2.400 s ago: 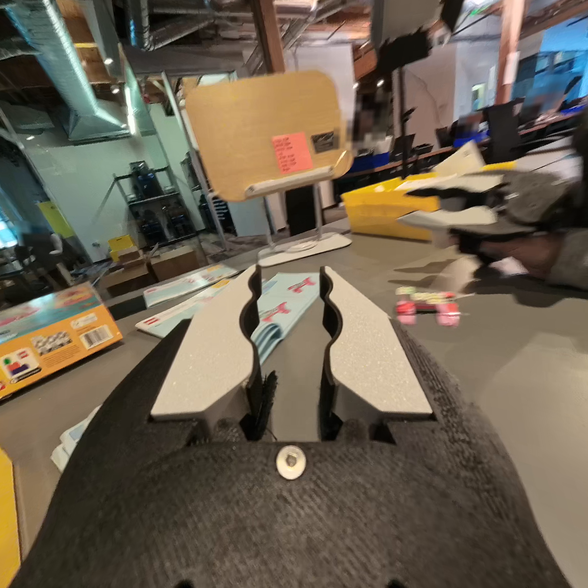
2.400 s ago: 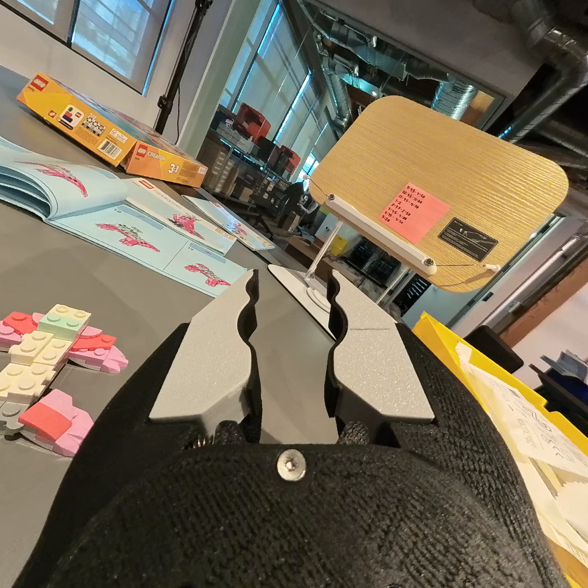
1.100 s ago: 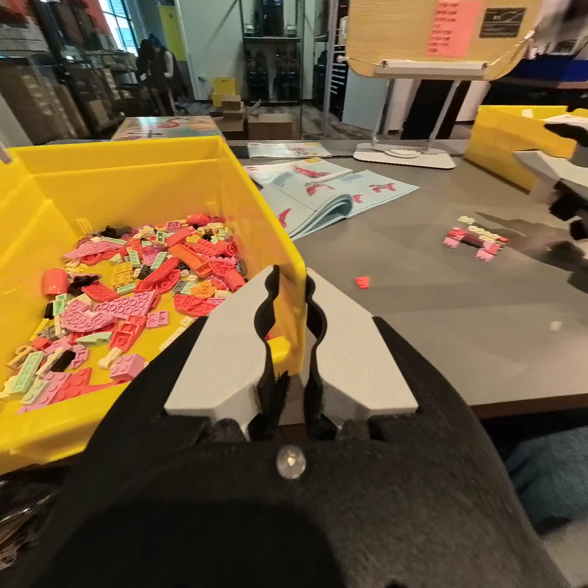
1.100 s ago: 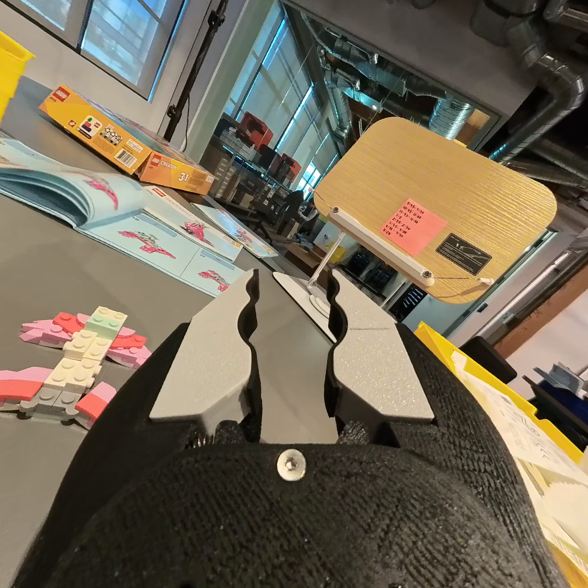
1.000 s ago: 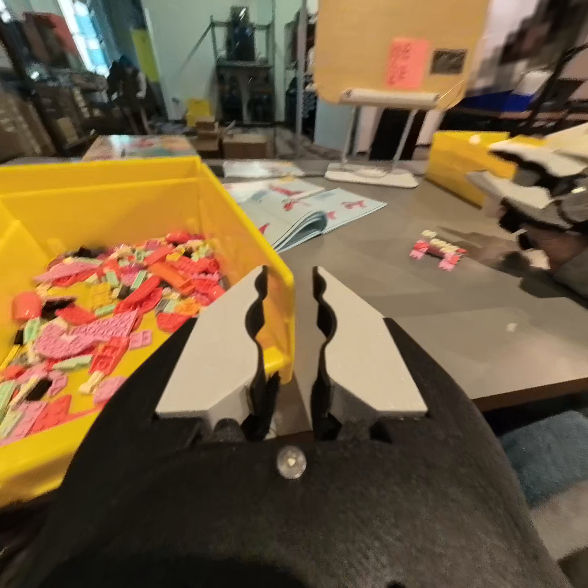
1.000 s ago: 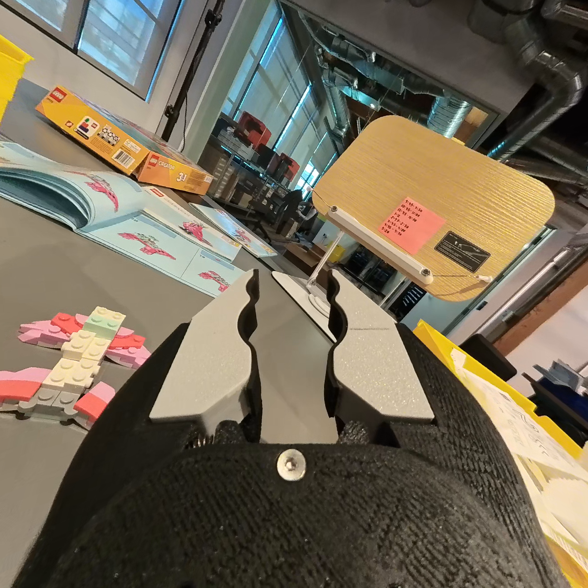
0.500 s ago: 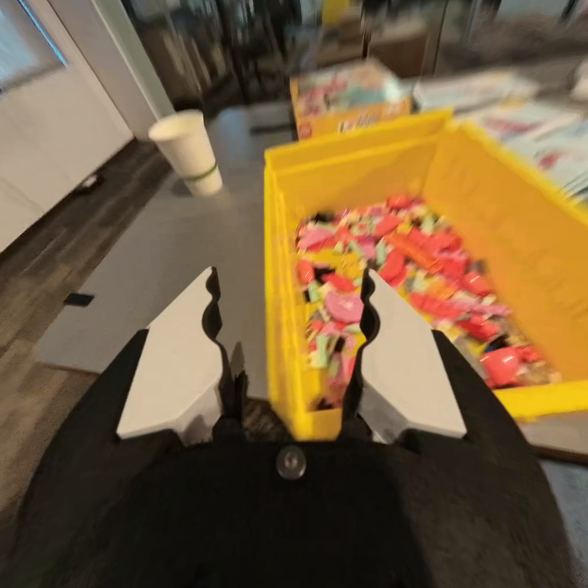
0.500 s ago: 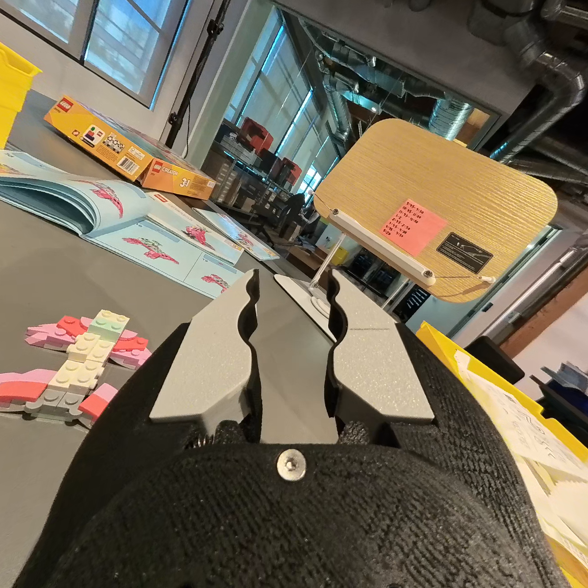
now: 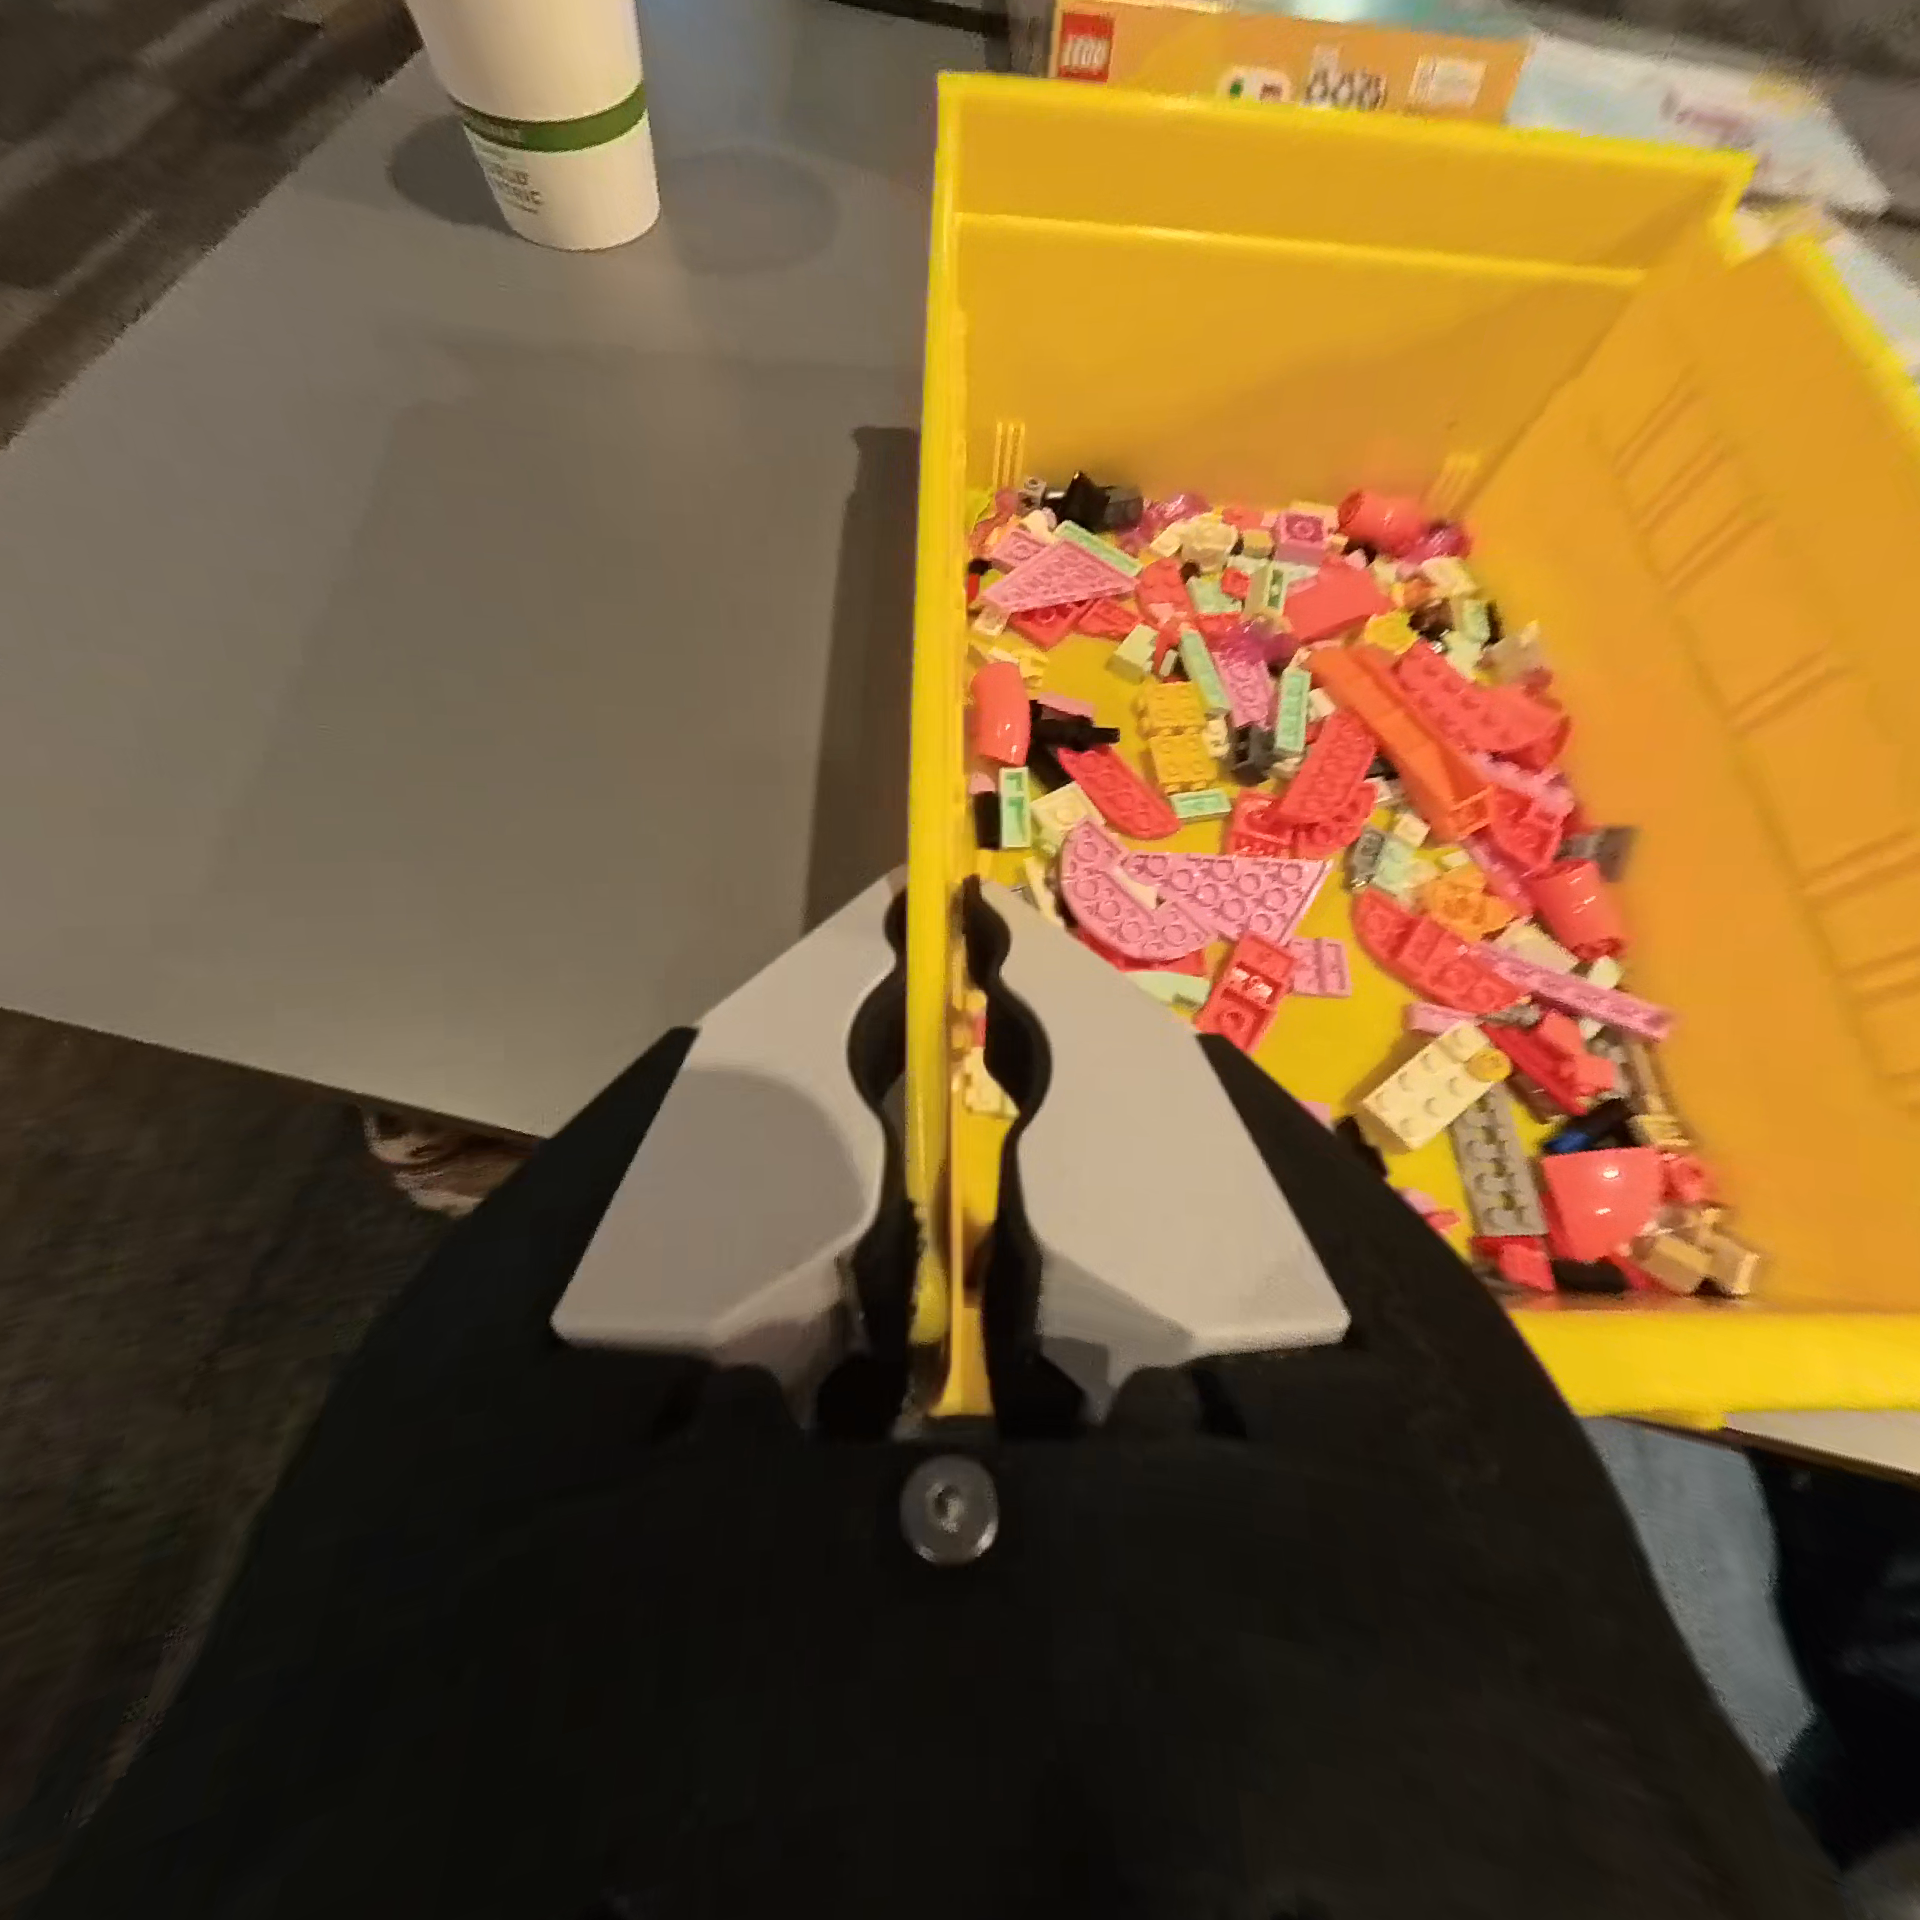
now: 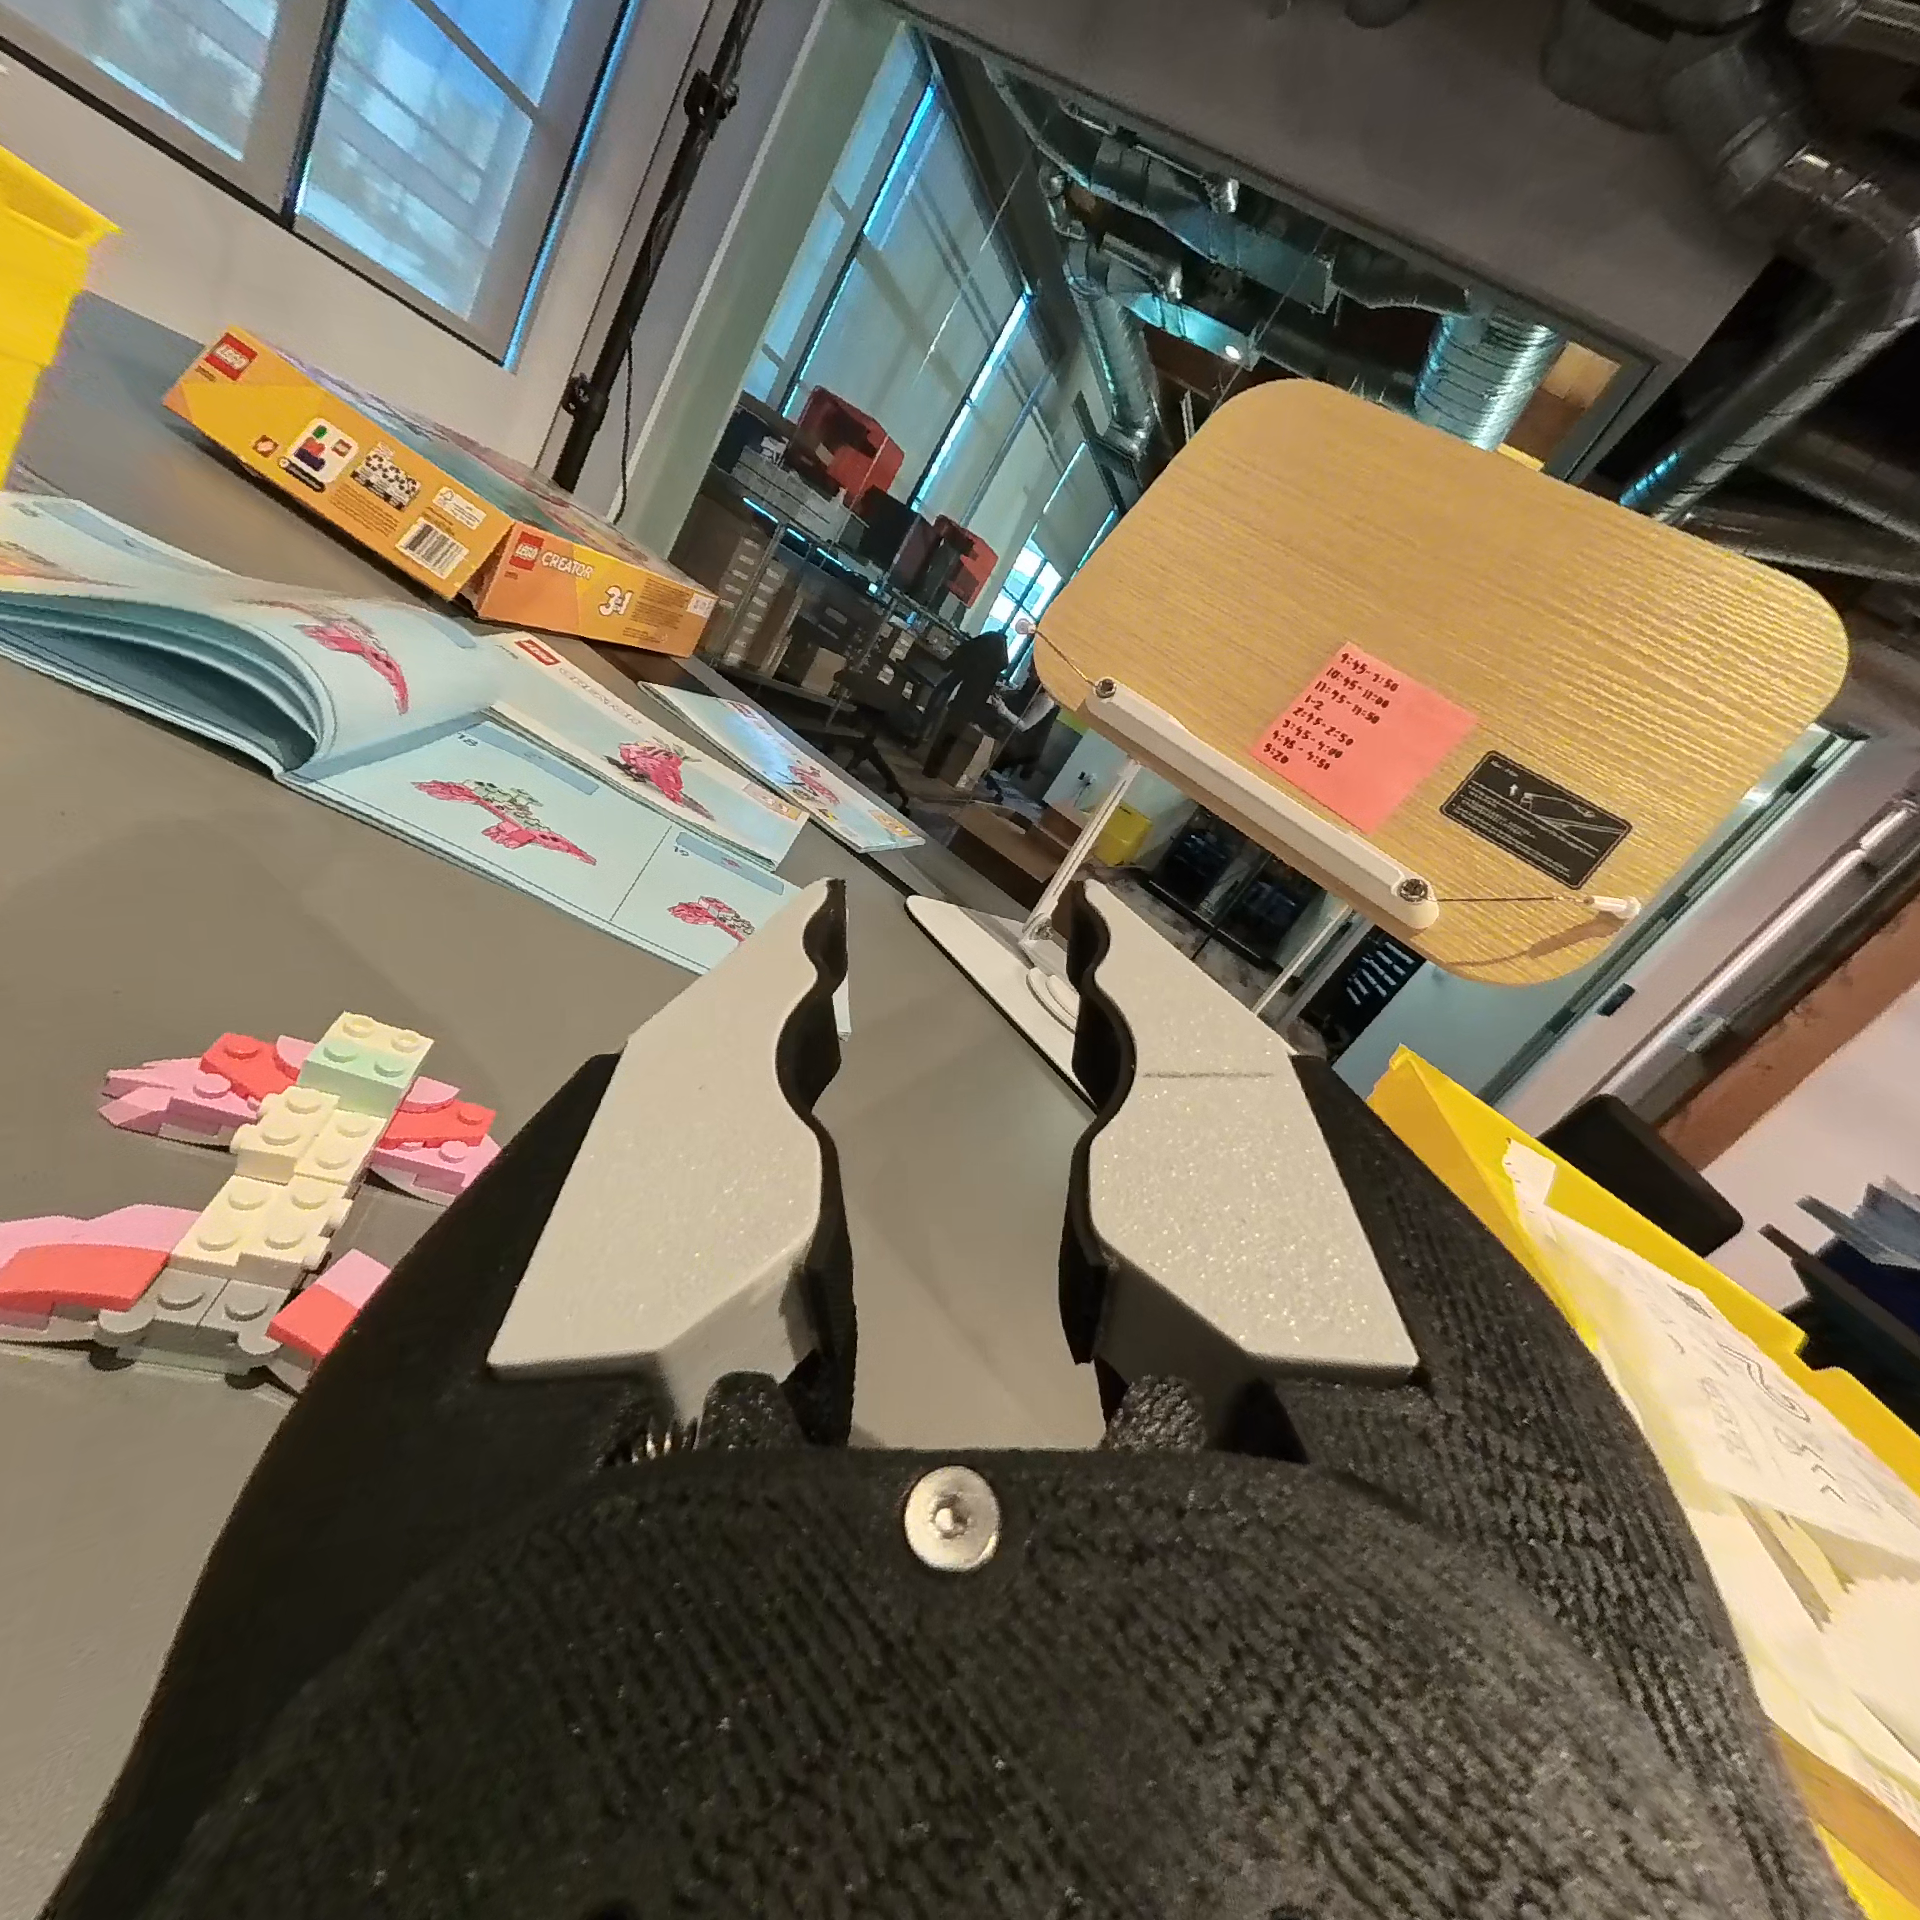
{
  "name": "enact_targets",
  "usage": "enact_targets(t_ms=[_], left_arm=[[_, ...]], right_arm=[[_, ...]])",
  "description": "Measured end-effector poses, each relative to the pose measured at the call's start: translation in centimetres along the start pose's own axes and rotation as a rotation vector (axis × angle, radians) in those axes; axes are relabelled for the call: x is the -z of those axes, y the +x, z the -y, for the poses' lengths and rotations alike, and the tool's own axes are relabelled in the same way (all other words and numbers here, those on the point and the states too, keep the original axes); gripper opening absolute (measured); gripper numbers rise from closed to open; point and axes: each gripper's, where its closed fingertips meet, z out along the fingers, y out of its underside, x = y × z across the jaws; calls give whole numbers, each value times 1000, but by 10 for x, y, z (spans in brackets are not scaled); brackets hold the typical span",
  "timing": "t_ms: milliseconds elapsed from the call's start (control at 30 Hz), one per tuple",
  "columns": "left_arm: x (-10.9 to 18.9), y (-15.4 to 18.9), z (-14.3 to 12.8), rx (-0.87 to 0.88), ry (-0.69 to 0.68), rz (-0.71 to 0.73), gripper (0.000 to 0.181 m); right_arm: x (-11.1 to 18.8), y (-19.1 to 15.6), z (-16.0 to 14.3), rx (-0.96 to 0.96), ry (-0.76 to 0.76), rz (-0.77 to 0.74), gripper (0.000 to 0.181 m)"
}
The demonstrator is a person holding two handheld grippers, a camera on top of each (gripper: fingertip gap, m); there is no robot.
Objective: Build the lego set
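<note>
My left gripper is shut on the left wall of a yellow bin, one finger outside and one inside. The bin holds several loose pink, coral, mint and cream lego pieces. In the right wrist view, my right gripper is open and empty, low over the grey table. A partly built pink, coral and cream lego model lies on the table to its left. An open instruction booklet lies beyond the model.
A white paper cup stands on the table left of the bin. The orange lego box lies behind the booklet. A wooden stand with a pink note rises ahead of my right gripper. A second yellow bin with papers sits at its right. The left gripper's tips are roughly 55 cm from the right gripper's.
My left gripper swung from the table middle to the bin, opened wide over its left wall, then shut on it. My right gripper stayed open and barely moved.
</note>
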Motion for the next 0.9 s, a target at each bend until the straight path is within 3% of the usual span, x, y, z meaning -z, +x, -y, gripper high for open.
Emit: enact_targets(t_ms=[300, 467, 667, 767, 900], left_arm=[[18, -26, -7, 118, 85, 126, 4], [29, -21, -15, 109, 87, 148, 7], [45, 3, -7, 104, 97, 23, 58], [59, -4, 6, 98, 154, 58, 64], [73, -3, 30, 86, 253, 69, 69]], right_arm=[[0, -1, 0, -1, -1, 8, 41], [0, -2, 0, 6, -3, 9, 41], [-4, 6, 11, -37, -52, -53, 36], [-16, -17, 39, -231, -72, 44, 28], [-53, -82, 76, -487, -140, 285, 24]])
